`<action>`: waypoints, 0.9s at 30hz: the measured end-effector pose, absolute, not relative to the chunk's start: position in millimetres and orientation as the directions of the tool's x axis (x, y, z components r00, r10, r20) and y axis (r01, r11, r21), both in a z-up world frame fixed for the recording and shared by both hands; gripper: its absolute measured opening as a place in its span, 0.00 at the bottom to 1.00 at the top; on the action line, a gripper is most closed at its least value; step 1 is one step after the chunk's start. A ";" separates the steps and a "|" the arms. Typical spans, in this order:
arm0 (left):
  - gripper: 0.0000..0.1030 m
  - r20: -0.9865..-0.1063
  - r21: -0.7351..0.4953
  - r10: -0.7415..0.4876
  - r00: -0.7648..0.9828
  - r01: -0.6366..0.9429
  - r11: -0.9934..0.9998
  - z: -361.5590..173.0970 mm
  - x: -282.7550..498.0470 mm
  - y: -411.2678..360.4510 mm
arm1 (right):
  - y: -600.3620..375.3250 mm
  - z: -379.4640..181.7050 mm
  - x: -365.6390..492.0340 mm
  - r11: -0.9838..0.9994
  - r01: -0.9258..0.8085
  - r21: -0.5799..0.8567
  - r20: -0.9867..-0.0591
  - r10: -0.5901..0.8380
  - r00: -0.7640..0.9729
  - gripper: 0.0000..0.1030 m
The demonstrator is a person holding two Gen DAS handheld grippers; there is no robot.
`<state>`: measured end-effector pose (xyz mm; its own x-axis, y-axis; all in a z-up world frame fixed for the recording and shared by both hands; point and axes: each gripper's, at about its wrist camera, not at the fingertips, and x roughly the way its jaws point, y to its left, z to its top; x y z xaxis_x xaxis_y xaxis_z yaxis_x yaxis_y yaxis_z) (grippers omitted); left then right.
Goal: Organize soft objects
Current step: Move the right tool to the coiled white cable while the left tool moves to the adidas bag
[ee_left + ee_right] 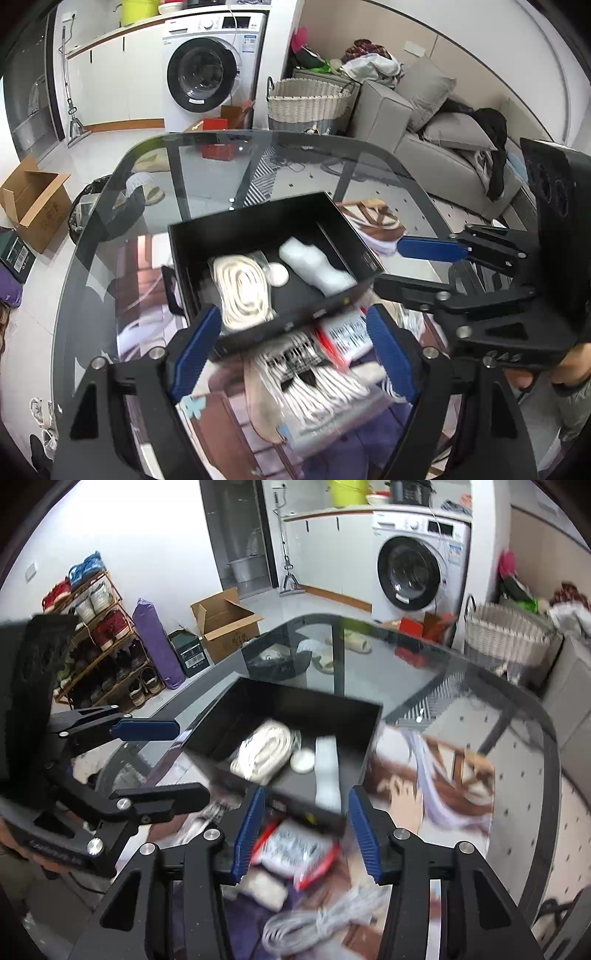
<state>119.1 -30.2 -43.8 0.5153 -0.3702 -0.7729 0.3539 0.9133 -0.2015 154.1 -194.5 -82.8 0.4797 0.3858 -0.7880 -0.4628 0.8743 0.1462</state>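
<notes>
Left gripper (295,347): spread wide, nothing pinched, blue pads either side of the black box's near edge.
Right gripper (306,830): partly spread, holding nothing, above a red-and-white packet (295,853).
Black box (258,236): on the glass tabletop (207,166), open at the top.
Cream rope coil (242,291): inside the box, left part.
White bundle (317,264): inside the box, right part, small pale round piece (277,275) between the two.
White cord bundle (325,919): loose on the tabletop, nearest the right gripper.

Black box (258,225); cream rope coil (242,291); blue fingers (195,350).
</notes>
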 end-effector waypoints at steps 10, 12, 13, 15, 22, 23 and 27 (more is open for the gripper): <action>0.80 -0.855 -0.234 -0.364 0.369 0.354 0.906 -70.0 97.9 -59.6 | -243.7 -130.3 133.7 0.903 -0.311 0.295 -0.866 0.390 0.312 0.64; 0.80 -0.887 -0.206 -0.320 0.332 0.335 0.919 -84.0 102.1 -63.5 | -246.2 -138.9 132.8 0.921 -0.273 0.277 -0.884 0.355 0.303 0.64; 0.80 -0.901 -0.202 -0.303 0.310 0.319 0.926 -91.2 106.3 -63.9 | -246.7 -143.6 134.5 0.934 -0.249 0.257 -0.897 0.326 0.297 0.64; 0.80 -0.909 -0.221 -0.305 0.283 0.292 0.931 -99.3 112.4 -61.4 | -246.0 -156.4 134.2 0.951 -0.200 0.236 -0.927 0.282 0.248 0.64; 0.80 -0.921 -0.212 -0.277 0.273 0.246 0.946 -110.7 126.7 -62.4 | -234.0 -165.9 126.3 0.944 -0.249 0.217 -0.935 0.275 0.226 0.64; 0.80 -0.924 -0.222 -0.282 0.258 0.238 0.945 -115.4 128.8 -61.9 | -231.9 -166.2 126.2 0.943 -0.258 0.209 -0.934 0.271 0.232 0.64; 0.80 -0.932 -0.236 -0.292 0.215 0.250 0.939 -126.6 134.9 -65.7 | -220.4 -168.1 123.4 0.931 -0.308 0.196 -0.933 0.274 0.234 0.64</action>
